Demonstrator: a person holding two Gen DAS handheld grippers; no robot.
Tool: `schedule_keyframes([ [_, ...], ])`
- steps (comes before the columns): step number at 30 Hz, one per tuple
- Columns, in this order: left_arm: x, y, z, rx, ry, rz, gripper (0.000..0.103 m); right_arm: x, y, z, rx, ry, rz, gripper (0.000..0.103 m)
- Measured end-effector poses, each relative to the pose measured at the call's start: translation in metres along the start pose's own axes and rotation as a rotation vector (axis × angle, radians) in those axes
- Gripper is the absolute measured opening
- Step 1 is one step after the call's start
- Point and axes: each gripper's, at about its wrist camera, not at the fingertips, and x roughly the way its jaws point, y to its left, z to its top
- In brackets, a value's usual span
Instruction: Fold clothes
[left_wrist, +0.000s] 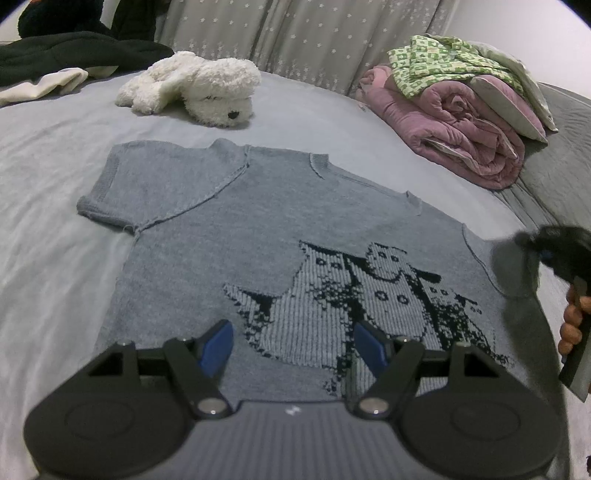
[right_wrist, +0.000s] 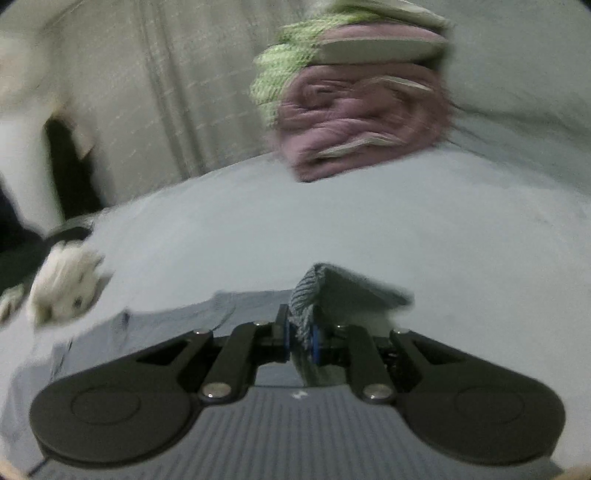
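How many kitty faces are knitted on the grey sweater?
3. On the grey knitted short-sleeved sweater lying flat on the bed, one cat face is left, one higher in the middle, and one smaller at right. None seem hidden.

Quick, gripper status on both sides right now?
Left gripper: open, empty, above the grey sweater.
Right gripper: closed on the sweater's sleeve, lifting it.

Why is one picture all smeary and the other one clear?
The right wrist view is motion-blurred: the pink blanket and toy dog smear, though the right gripper pinching grey knit stays fairly sharp. The left wrist view is steady; the sweater looks crisp, edges bent by fisheye.
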Motion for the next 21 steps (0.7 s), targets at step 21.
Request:
schedule_keyframes([
  [21, -0.004, 0.009, 0.006, -0.05, 0.008, -0.008, 0.074, 0.009, 0.108, -0.01, -0.408, 0.122, 0.278, 0.039],
])
